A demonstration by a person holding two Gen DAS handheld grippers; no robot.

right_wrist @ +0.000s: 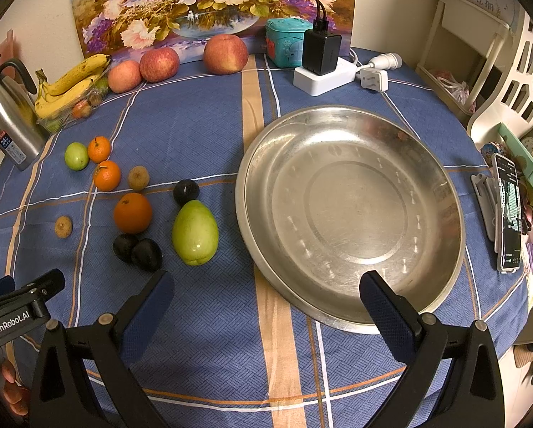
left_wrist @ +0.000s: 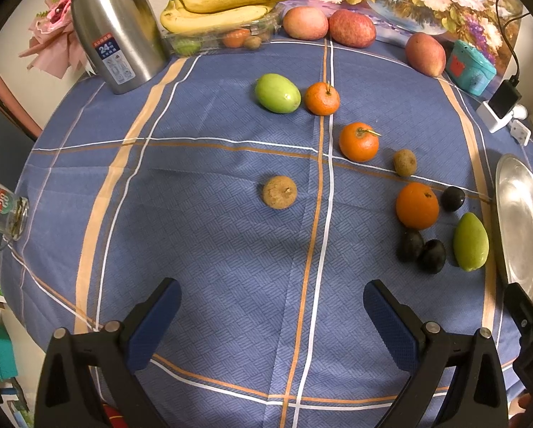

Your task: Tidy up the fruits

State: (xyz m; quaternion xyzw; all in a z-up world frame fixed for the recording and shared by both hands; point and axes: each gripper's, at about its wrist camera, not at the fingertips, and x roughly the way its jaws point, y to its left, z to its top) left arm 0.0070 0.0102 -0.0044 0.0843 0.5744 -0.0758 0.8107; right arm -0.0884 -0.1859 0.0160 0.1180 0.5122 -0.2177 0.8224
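Fruit lies loose on the cloth (left_wrist: 213, 249) left of the empty dish (right_wrist: 348, 214). Both tongs, left gripper (left_wrist: 272, 321) and right gripper (right_wrist: 266, 314), spread wide, holding nothing. Best started with the green mango (right_wrist: 195, 233) just beside the dish: straddle its middle, close gently, lift clear of the plums (right_wrist: 138, 251).

Two identical handheld grippers are seen. The left gripper (left_wrist: 272, 315) is built of matte black plastic arms forming triangular frames with cut-out openings, joined by round silver pivot pins. Its fingers (left_wrist: 156, 324) are faced with dark blue textured pads. The right gripper (right_wrist: 266, 306) is made the same way, with blue-padded fingers (right_wrist: 387, 312) and silver pins. White lettering "GenRobot.AI" is printed on the black side of the left gripper where it appears in the right wrist view.
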